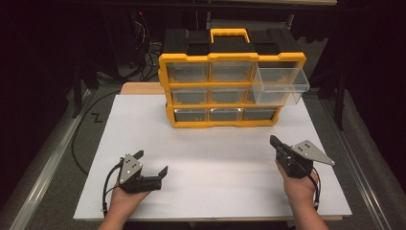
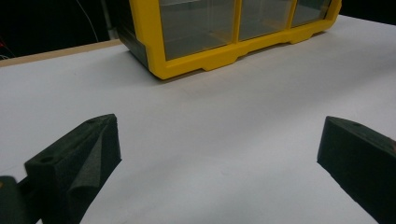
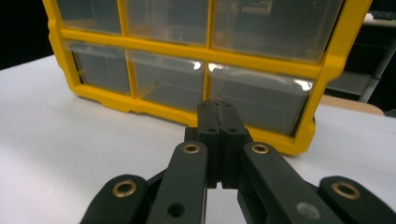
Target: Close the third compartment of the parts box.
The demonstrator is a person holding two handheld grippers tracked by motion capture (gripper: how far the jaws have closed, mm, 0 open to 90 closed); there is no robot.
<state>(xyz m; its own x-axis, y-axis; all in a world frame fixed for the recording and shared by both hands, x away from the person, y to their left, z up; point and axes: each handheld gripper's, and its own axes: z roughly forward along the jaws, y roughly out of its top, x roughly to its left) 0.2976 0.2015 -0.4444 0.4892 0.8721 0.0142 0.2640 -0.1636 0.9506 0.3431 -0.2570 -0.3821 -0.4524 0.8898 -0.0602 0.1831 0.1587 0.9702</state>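
My left tool [image 1: 152, 164] rests open and empty at 7 o'clock on the tabletop [image 1: 215, 158]. My right tool [image 1: 275, 142], at 4 o'clock, is closed on nothing. The open drawer [image 1: 280, 85] sticks out at 1 o'clock from the organizer [image 1: 232, 58]; I think a closed tool could knock it and tip the organizer.

Dark room, white tabletop [image 1: 215, 158] on wooden board [image 1: 141, 88], grey carpeted floor [image 1: 57, 163], tangled cables [image 1: 143, 43]
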